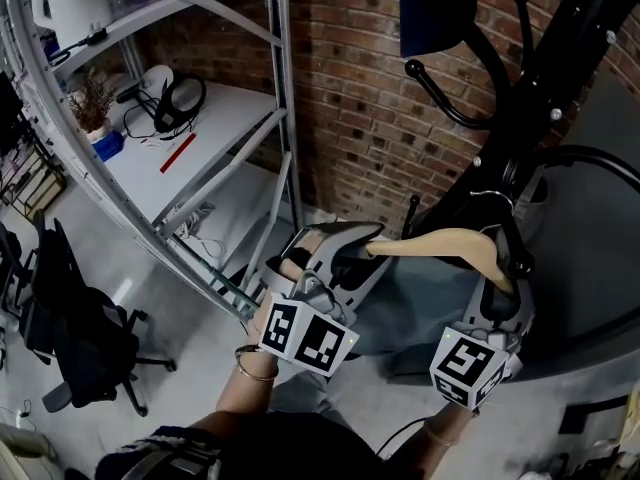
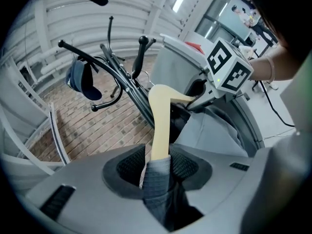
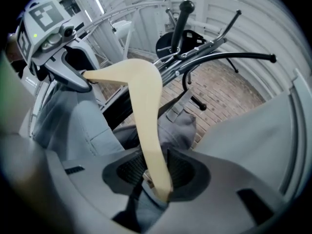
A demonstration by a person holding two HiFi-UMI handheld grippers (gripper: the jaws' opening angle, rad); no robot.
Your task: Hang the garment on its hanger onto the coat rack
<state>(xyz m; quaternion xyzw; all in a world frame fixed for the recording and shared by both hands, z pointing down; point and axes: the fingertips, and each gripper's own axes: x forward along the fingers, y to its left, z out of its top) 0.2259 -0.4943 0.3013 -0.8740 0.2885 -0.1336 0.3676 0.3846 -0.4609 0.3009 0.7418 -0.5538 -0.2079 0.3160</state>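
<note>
Above a pale floor (image 1: 190, 388), beside a brick wall (image 1: 350, 68) and a metal shelf unit (image 1: 283, 68) with one office chair (image 1: 70, 318) below, clamps the right hand-held gripper (image 3: 156, 172) on one end of the single wooden hanger (image 1: 440, 241), while leaving the left hand-held gripper (image 2: 158, 165) slack and open around the other end and its cloth. Hard to tell whether the hook rests on the black coat rack (image 1: 545, 78), close against its pole; only partly seen, the one grey garment (image 1: 420, 308), draped on the hanger. Counted: two hand-held grippers, one hanger, one garment, one coat rack, one blue cap (image 2: 80, 79) on a rack arm.
</note>
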